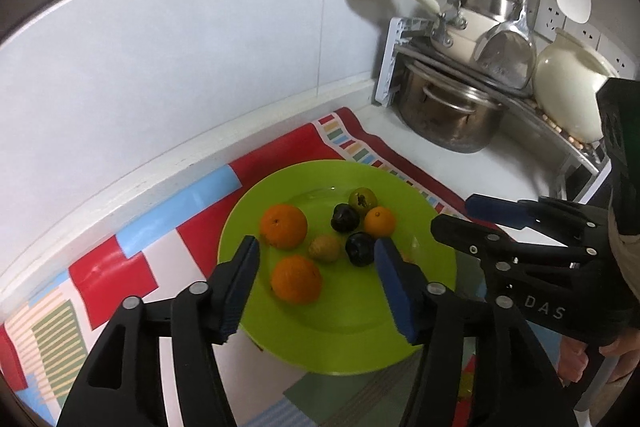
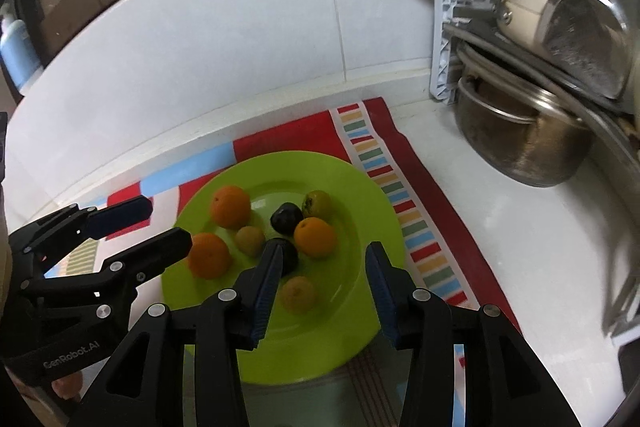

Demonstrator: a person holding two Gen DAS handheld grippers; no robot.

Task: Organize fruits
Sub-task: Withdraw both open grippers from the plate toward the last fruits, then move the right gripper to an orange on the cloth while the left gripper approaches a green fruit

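Seven fruits (image 1: 325, 248), orange, dark and greenish, on green plate (image 1: 352, 339); both tools spread, empty.

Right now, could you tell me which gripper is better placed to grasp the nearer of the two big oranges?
Probably left: the nearer big orange sits between the left gripper's open fingers, while the right gripper frames a smaller pale fruit.

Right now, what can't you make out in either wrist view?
- Dark fruit, right wrist view: partly behind a gripper finger.
- Small orange fruit: hidden in left wrist view.
- Pots, right wrist view: blurred, cut by frame edge.
- Plate near rim: covered by gripper fingers.
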